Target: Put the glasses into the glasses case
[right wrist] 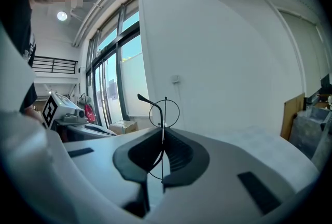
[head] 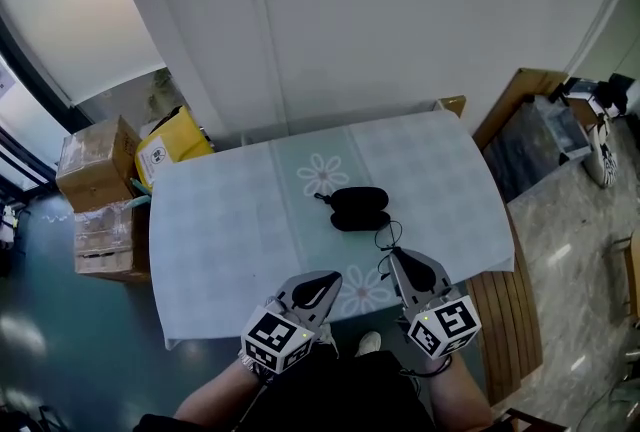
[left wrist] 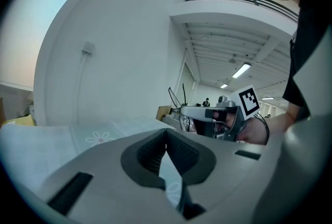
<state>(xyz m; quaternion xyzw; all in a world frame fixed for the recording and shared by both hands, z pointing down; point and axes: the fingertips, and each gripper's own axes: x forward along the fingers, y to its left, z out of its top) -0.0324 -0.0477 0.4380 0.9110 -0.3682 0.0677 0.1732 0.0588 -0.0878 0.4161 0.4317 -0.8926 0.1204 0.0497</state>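
As the right claw (right wrist: 162, 134) pinches them, glasses (right wrist: 165, 112) jut forward.

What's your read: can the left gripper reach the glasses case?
Probably yes. Nothing lies on the table between the left gripper and the glasses case; the right gripper, holding the glasses, is off to the side.

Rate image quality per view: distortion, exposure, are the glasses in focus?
Head view: wall bows from the wide lens, light even, glasses case sharp. Left gripper view: black fisheye corners, window at left washed pale. Right gripper view: same dark corners; glasses crisp against the white wall.
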